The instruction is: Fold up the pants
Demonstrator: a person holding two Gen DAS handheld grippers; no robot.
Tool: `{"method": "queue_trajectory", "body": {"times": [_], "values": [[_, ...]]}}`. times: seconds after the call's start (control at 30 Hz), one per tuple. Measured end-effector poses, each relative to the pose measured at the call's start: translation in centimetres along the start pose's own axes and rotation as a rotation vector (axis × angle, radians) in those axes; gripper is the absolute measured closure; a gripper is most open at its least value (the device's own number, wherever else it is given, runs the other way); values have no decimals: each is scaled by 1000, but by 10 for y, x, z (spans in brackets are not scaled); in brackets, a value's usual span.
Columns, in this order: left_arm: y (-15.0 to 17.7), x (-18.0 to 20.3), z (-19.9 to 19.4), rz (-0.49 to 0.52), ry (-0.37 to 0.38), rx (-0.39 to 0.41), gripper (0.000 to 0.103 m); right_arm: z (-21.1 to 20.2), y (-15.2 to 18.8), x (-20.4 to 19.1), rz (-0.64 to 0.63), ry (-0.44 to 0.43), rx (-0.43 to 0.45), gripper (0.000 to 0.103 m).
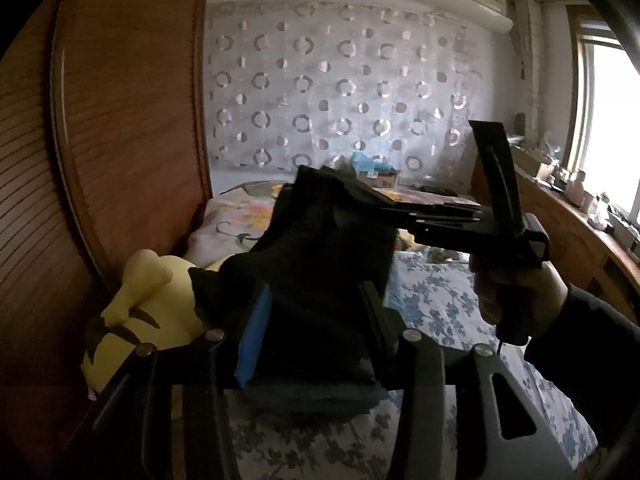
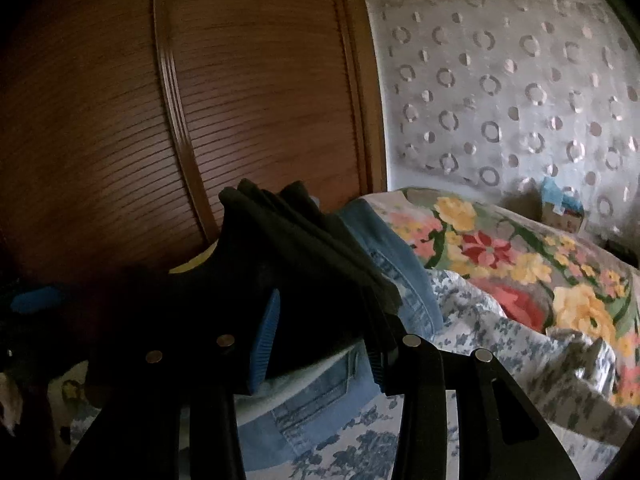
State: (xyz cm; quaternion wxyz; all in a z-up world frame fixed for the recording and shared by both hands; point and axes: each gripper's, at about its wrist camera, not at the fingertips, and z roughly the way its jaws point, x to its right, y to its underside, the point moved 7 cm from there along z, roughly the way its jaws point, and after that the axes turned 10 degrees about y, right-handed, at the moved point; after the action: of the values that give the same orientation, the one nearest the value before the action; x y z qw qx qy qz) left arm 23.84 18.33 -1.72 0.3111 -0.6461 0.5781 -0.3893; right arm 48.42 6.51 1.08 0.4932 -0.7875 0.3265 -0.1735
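Observation:
Black folded pants hang as a thick bundle between my two grippers over the bed. My left gripper straddles the near end; its blue pad shows its face beside the cloth and does not press it. In the left wrist view my right gripper reaches in from the right, held by a hand in a dark sleeve, its fingertips buried in the far end. In the right wrist view the pants lie between the right gripper fingers, and both blue pads stand off the cloth. The bundle rests on blue jeans.
A brown slatted wardrobe stands close on the left. A yellow plush toy lies beside it. A bright floral quilt is heaped at the bed's head, near a small box. The blue-flowered sheet shows on the right. A cluttered windowsill runs along the right.

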Motion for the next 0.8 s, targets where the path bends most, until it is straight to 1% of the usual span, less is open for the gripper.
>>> {"method": "queue_trajectory", "body": {"times": [0.07, 0.13, 0.23, 0.33, 0.4, 0.47, 0.57, 0.67, 0.8], "values": [[0, 4, -3, 7, 12, -2, 53, -11, 2, -3, 10, 8, 9, 61], [-2, 8, -10, 15, 23, 10, 31, -23, 5, -6, 23, 9, 14, 61], [-4, 17, -23, 31, 40, 34, 23, -42, 13, -13, 28, 21, 24, 61], [-4, 24, -34, 46, 16, 46, 22, -64, 24, -23, 25, 38, 33, 61], [-4, 30, -42, 53, 18, 52, 21, -78, 31, -27, 34, 45, 39, 61], [-4, 33, -51, 55, -4, 65, 21, -90, 40, -31, 45, 49, 41, 61], [-3, 39, -64, 51, 25, 85, 21, -108, 48, -37, 53, 62, 40, 61], [-2, 47, -75, 69, 11, 97, 21, -127, 54, -43, 59, 75, 43, 61], [0, 57, -85, 79, 23, 96, 21, -155, 65, -50, 67, 109, 44, 61]]}}
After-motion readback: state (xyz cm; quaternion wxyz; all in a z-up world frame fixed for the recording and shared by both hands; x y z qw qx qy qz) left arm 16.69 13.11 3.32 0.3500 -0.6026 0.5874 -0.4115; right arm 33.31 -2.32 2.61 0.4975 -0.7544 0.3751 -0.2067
